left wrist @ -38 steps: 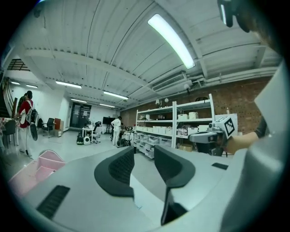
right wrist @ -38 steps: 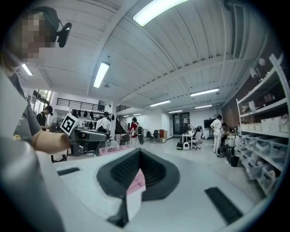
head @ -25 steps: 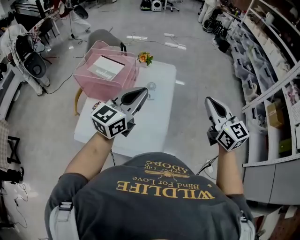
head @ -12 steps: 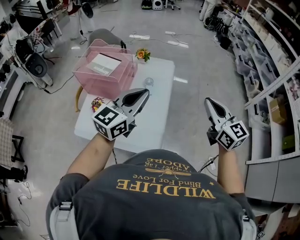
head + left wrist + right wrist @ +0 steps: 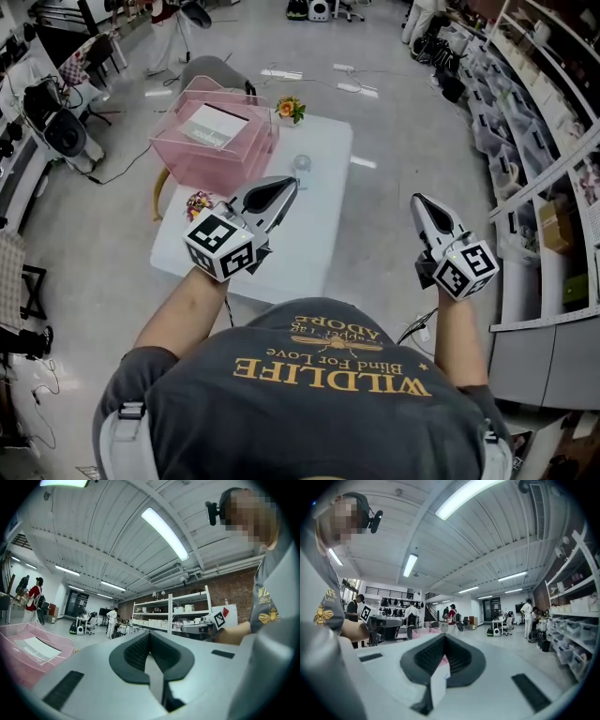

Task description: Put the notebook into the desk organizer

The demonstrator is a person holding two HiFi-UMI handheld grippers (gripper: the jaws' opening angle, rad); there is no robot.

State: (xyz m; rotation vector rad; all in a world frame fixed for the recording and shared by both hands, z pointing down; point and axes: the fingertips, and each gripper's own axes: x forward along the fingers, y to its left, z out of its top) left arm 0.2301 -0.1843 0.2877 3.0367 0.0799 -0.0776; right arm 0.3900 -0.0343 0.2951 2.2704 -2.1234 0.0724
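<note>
A white notebook lies inside the pink desk organizer, which stands at the far left of the white table. My left gripper is raised over the table's near half, well short of the organizer, shut with nothing in it. My right gripper hovers off the table's right side over the floor, also shut and empty. In the left gripper view the jaws meet, with the organizer and notebook low at the left. The right gripper view shows its shut jaws and the organizer far off.
A small pot of orange flowers stands at the table's far edge, a clear round object at mid-table, and a colourful item at the left edge. A grey chair is behind the organizer. Shelving lines the right side.
The head view has drifted slightly. Both grippers stay raised, shut and in nearly the same place.
</note>
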